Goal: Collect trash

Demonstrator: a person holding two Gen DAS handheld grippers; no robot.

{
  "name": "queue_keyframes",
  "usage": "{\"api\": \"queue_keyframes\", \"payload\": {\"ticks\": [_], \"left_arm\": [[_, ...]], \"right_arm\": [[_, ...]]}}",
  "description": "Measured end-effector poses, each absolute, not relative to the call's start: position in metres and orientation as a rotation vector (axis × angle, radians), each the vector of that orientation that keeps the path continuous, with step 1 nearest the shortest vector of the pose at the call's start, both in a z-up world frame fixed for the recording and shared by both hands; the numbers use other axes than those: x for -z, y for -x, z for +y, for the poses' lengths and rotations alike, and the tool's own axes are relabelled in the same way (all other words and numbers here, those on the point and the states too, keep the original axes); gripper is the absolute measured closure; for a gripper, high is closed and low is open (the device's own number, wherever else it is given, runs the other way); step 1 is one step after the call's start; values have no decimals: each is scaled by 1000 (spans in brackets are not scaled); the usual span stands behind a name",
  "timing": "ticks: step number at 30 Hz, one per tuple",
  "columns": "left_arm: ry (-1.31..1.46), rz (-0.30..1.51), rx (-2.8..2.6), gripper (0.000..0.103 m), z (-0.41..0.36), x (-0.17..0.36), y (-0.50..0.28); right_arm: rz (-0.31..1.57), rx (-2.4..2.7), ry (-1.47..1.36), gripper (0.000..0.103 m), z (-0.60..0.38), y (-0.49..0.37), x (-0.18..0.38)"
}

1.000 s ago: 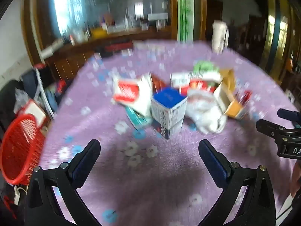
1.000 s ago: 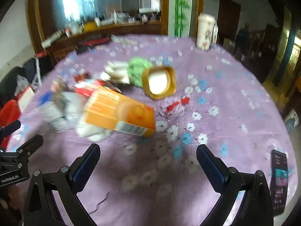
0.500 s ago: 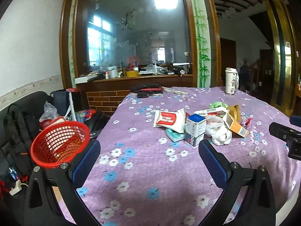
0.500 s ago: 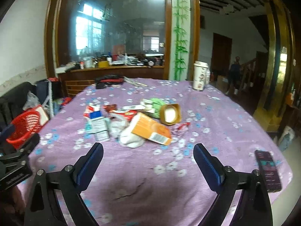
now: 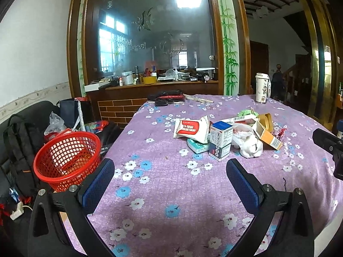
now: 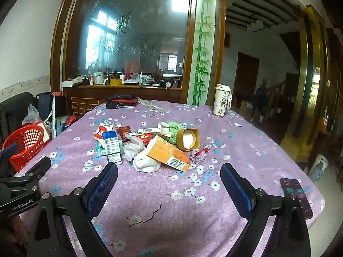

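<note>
A heap of trash lies mid-table on the purple flowered cloth (image 5: 171, 184): a blue-topped white carton (image 5: 220, 140) (image 6: 111, 145), a red-and-white packet (image 5: 190, 128), an orange box (image 6: 169, 154) (image 5: 267, 137), a crumpled white bag (image 6: 146, 160), a gold cup on its side (image 6: 188, 139), a red wrapper (image 6: 198, 155). A red mesh basket (image 5: 66, 158) (image 6: 22, 143) stands off the table's left edge. My left gripper (image 5: 169, 180) and right gripper (image 6: 169, 182) are both open and empty, held back near the table's front, well short of the heap.
A white tumbler (image 6: 221, 100) stands at the far side. A black phone (image 6: 297, 194) lies at the front right edge. Black and red items (image 5: 167, 98) lie at the far left. Bags and a backpack (image 5: 19, 141) crowd the floor behind the basket.
Both grippers have pulled back and up from close over the heap, so the whole table and room show. The trash has not moved. Both jaws stay open.
</note>
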State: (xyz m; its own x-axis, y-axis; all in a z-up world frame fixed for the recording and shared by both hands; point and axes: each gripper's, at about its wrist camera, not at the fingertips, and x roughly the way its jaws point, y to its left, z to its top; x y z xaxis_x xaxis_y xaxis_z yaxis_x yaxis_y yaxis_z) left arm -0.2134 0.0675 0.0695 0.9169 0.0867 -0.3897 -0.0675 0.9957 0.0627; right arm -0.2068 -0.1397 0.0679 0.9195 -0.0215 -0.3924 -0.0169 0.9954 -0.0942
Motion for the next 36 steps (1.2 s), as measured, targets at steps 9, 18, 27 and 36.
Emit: {"api": "queue_keyframes", "payload": {"ticks": [9,18,27,36], "left_arm": [[-59,423,-77,0,63,-67,209],[-74,440,-77,0,58,-63,205],[-87,458,-78,0,54,-59,202],[-98,468,-73,0,49,-57,200]], "right_arm": [[440,-17,100,5,-142,200,-60],[461,-30,92,5,-144,196,-54],[483,-41,82,5,-146,193,-51],[503,-50,74,5,-147,188,-47]]}}
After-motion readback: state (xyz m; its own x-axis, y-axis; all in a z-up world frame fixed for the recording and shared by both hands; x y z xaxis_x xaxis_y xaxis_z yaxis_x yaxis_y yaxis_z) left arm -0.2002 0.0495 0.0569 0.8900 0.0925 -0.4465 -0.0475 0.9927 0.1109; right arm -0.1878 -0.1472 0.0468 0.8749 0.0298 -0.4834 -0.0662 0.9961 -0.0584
